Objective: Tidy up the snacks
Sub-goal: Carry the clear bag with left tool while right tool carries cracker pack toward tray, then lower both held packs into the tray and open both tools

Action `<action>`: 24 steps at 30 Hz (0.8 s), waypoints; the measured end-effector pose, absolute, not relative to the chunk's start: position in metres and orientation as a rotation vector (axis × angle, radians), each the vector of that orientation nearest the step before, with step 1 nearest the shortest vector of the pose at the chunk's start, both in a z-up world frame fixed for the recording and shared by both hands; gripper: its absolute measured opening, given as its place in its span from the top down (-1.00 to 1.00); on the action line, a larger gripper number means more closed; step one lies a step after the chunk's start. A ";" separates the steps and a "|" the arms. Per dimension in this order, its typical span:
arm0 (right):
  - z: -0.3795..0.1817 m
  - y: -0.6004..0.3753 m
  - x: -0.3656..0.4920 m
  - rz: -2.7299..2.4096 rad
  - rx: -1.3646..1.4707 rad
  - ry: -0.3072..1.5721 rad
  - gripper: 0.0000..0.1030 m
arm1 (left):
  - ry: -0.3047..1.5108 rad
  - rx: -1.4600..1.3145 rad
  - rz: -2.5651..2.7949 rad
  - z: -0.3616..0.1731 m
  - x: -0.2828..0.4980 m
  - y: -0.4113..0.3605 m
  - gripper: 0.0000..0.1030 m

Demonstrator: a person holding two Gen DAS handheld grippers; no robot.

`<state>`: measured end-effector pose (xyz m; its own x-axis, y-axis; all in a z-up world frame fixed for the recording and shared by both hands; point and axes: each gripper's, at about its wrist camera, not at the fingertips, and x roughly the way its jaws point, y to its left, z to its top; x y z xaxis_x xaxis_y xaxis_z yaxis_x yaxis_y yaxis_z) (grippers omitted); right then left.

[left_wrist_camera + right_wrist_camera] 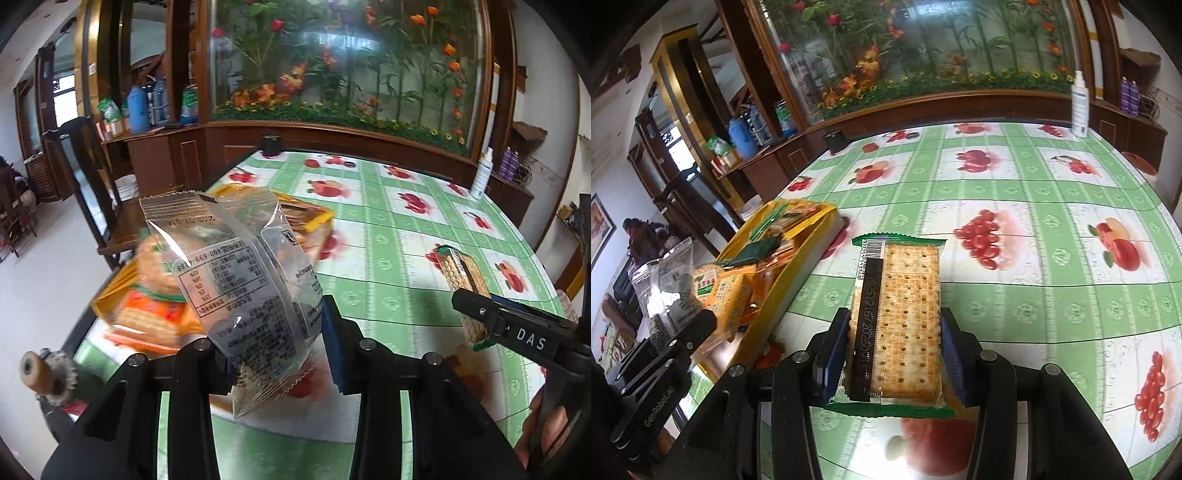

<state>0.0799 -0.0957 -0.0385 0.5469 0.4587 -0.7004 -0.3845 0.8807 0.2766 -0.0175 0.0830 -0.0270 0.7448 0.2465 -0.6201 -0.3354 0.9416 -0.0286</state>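
Observation:
In the left wrist view my left gripper (pixel 275 356) is shut on a clear snack packet (pixel 240 280) with black print, held upright above the table's left edge. Behind it lies a yellow box (pixel 314 218) with several orange biscuit packs, blurred. In the right wrist view my right gripper (pixel 894 354) is shut on a green-edged cracker pack (pixel 901 314), which hangs over the fruit-print tablecloth (pixel 1034 258), right of the yellow box (pixel 809 254). Each gripper shows in the other's view: the right gripper (pixel 476 314) with its cracker pack (pixel 461 273), and the left gripper (pixel 679 332) with its clear packet (pixel 665 280).
A white spray bottle (pixel 1080 107) stands at the table's far right edge and a small black object (pixel 834 140) at its far left edge. A wooden cabinet with a flower display runs behind. A dark chair (pixel 88 177) stands left of the table. A person (pixel 639 236) sits far off on the left.

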 end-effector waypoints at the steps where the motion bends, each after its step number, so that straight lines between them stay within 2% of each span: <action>1: -0.039 -0.091 0.080 0.507 0.087 0.858 0.07 | 0.655 -0.144 0.332 -0.027 -0.023 0.091 0.31; 12: -0.037 -0.027 0.081 0.634 0.038 0.866 0.07 | 0.654 -0.240 0.423 -0.029 -0.047 0.153 0.31; 24: -0.018 0.072 0.108 0.768 -0.010 0.834 0.07 | 0.670 -0.305 0.384 -0.027 -0.012 0.169 0.31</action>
<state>0.1082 0.0719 -0.0181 0.4227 0.6103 -0.6700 -0.6175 0.7350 0.2800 -0.0122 0.1688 -0.0267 0.7189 0.2445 -0.6507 -0.4376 0.8865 -0.1503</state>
